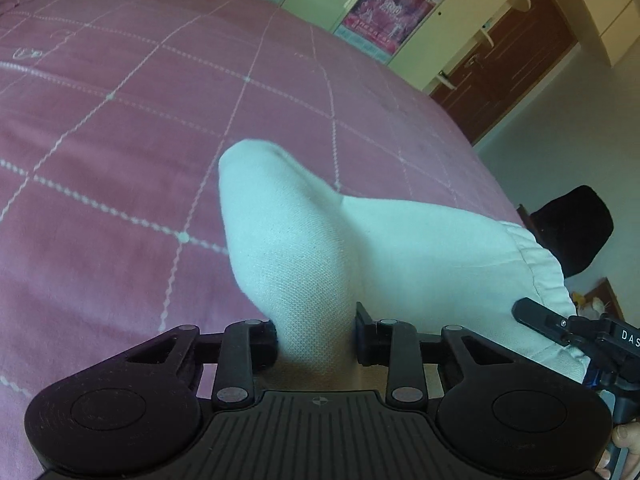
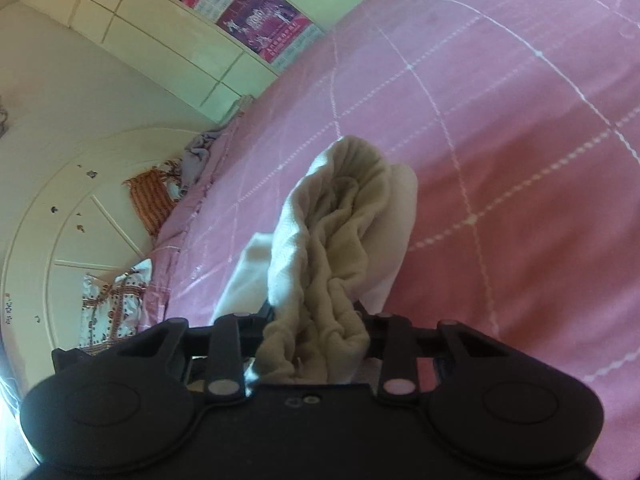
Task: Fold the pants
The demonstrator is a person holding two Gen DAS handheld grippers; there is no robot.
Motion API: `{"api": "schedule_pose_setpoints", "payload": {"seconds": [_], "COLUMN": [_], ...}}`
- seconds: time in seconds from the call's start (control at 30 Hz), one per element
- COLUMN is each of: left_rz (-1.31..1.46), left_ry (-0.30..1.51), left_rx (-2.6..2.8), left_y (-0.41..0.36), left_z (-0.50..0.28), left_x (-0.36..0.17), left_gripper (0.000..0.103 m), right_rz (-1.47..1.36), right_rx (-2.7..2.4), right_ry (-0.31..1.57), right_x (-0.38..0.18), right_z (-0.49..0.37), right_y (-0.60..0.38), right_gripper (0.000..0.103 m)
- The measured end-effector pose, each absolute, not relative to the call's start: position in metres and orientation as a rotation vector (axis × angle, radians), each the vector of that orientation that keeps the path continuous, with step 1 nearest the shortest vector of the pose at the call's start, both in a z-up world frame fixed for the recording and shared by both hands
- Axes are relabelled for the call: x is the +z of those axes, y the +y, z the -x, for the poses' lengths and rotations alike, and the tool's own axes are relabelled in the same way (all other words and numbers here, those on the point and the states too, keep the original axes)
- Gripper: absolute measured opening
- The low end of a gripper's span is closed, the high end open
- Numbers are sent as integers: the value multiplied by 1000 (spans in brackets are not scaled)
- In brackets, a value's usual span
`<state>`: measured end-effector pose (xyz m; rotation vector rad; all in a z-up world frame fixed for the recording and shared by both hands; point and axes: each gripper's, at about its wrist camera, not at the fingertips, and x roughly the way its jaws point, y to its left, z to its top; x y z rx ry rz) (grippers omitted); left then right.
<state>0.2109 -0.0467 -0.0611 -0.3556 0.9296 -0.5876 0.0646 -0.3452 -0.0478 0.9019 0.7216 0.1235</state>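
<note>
Left gripper (image 1: pixel 316 338): jaws clamped on a smooth fold of the white pants (image 1: pixel 304 240), fabric pinched between both pads. The cloth rises from the jaws and hangs above the pink bedspread (image 1: pixel 120 140) with its white grid lines.

Right gripper (image 2: pixel 318 334): jaws clamped on a bunched, gathered section of the pants (image 2: pixel 340 220), likely the elasticated waistband; folds spill forward over the bed.

In the left wrist view the right gripper's tip (image 1: pixel 560 326) shows at the right edge, holding the seamed edge of the same garment.

Beyond the bed: pale cupboard doors with pink posters (image 1: pixel 386 12), a brown door (image 1: pixel 508 60). Patterned cloths (image 2: pixel 112 300) lie at the bed's far edge.
</note>
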Motion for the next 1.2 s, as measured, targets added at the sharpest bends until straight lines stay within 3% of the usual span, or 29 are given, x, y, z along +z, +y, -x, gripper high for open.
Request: {"api": "schedule_pose_setpoints", "payload": {"seconds": [0.23,0.37,0.53,0.63,0.7,0.8,0.87,0.97,1.03,1.1,1.2], "left_rz": [402,357,184,73,46,-14,-75,-68,-64,-96,-94], "left_ry": [788,774,878,949,922,898,804,786,798,834,929], "left_rx": [-588,-549,-509,-465,-435,-393,-354,-370,-398,-401,-373], "left_y": [-55,-71,-111,-128,-128,-129,-124,-127,-133,-143,-142], "left_z": [-279,-330,-363,-356,-348,-338,-314,-296,-286,-282,-288], "left_x": [-2,-1,-50,-85,-88,-72,-49,-28,-29,-43,-77], "left_gripper": [32,32,33,45,63,69,70,102,103,103,103], "right_rz": [-857,-831,-827,-811,-752,-641,-591,-453,-321,-268,-247], "right_rx": [213,198,126,23,-67,-167,-227,-265,-235,-203,-200], "right_ry": [566,550,663,800,882,862,825,705,646,616,753], "right_x": [18,27,-21,-72,-97,-98,-84,-47,-28,-22,-48], "right_z": [-119,-170,-223,-232,-229,-214,-200,-178,-173,-168,-184], "right_y": [-366,-391,-408,-407,-403,-393,-387,-362,-337,-316,-304], "right_gripper": [34,33,35,38,53,80,77,71,63,44,35]}}
